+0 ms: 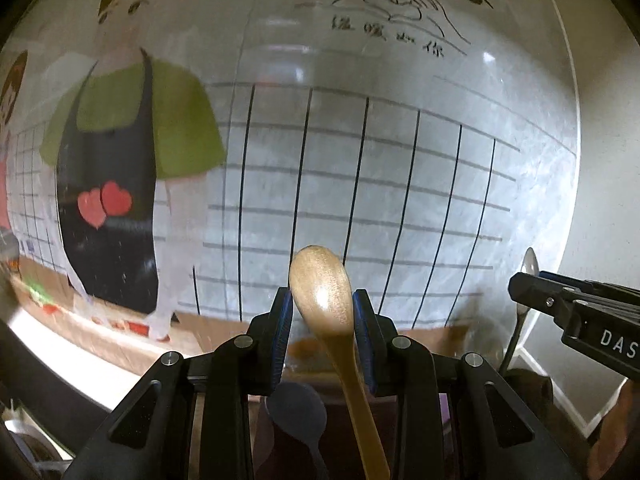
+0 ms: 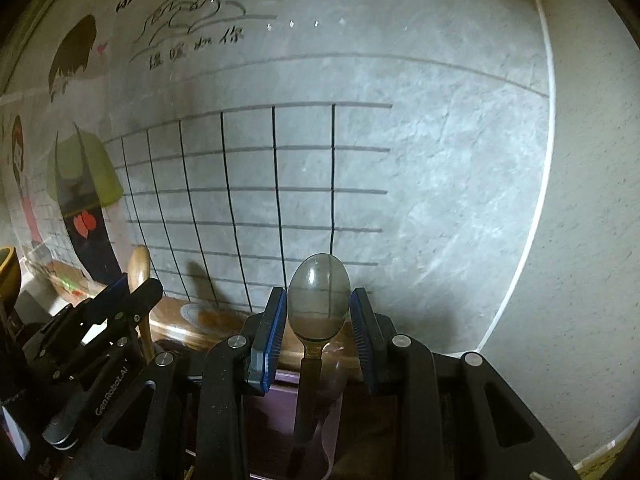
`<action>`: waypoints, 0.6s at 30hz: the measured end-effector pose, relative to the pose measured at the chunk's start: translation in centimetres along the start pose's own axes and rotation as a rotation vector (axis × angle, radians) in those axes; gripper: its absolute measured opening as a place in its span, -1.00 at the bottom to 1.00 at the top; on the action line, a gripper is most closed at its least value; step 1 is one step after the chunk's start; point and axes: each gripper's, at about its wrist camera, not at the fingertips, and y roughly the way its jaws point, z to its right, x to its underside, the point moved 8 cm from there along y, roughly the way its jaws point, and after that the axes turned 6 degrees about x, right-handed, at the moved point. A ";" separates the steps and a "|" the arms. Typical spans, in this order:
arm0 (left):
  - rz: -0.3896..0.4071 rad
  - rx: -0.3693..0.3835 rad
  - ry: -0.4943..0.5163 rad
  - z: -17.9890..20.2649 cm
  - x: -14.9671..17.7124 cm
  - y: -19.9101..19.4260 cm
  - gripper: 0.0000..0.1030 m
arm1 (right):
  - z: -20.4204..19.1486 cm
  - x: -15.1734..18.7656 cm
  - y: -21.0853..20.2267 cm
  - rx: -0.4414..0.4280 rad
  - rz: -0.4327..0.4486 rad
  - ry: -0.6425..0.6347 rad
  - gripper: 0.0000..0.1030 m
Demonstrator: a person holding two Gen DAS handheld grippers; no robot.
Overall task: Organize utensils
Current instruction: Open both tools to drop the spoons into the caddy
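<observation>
My left gripper (image 1: 322, 316) is shut on a wooden spoon (image 1: 322, 288), bowl upward, its handle running down between the fingers. A dark grey spoon (image 1: 296, 412) lies below it. My right gripper (image 2: 318, 312) frames a metal spoon (image 2: 319, 298) standing upright, bowl up; its pads (image 2: 272, 320) stand just off the bowl's sides. The right gripper also shows in the left wrist view (image 1: 576, 312) with the metal spoon (image 1: 530, 264) behind it. The left gripper (image 2: 120, 300) and wooden spoon (image 2: 140, 268) show at the left of the right wrist view.
A grey marbled wall with a grid and cartoon sticker (image 1: 120, 140) fills the background close ahead. A wooden ledge (image 2: 192, 320) runs along its base. A yellow-rimmed object (image 2: 8, 276) sits at the far left. A purple container (image 2: 280, 420) lies under the grippers.
</observation>
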 end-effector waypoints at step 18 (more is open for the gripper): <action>-0.129 0.088 -0.049 0.5 2.1 -0.8 -0.37 | -0.1 6.1 -0.5 -0.104 -0.156 -0.025 -0.30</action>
